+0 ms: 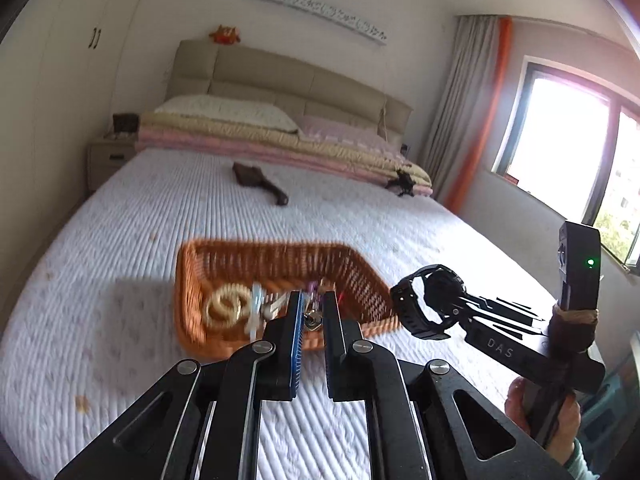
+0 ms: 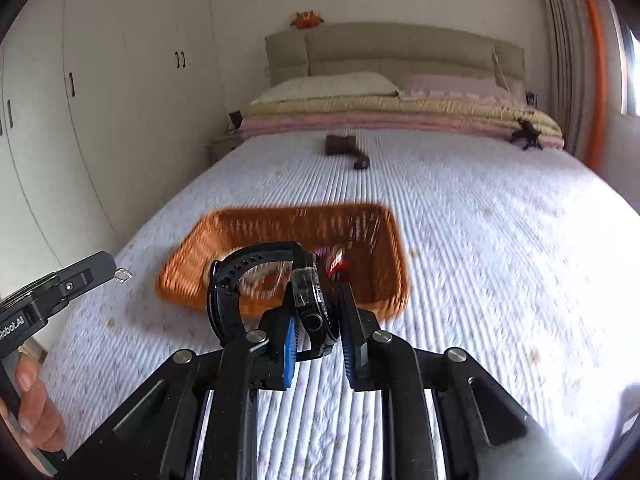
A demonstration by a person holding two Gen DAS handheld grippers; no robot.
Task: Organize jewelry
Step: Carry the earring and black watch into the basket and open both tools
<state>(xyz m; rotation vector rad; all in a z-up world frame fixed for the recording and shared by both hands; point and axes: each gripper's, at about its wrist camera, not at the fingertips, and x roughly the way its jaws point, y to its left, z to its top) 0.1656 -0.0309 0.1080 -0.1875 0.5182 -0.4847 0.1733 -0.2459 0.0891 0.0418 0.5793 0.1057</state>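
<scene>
An orange woven basket (image 1: 352,268) (image 2: 376,240) sits on the white bed. It holds a cream bead bracelet (image 1: 226,306) and small mixed trinkets. My left gripper (image 1: 310,308) hangs over the basket's near edge, jaws close together on a small silver ring; the ring (image 2: 123,276) shows at its tip in the right wrist view. My right gripper (image 2: 316,300) (image 1: 444,308) is shut on a black wristwatch (image 2: 248,272) (image 1: 424,300), held in the air just right of the basket.
A brown hairbrush (image 1: 260,182) (image 2: 344,148) lies mid-bed. A black hair clip (image 1: 402,182) (image 2: 526,134) lies by the folded quilts (image 1: 280,140). A nightstand (image 1: 108,160) and wardrobe stand left, a window (image 1: 560,140) right.
</scene>
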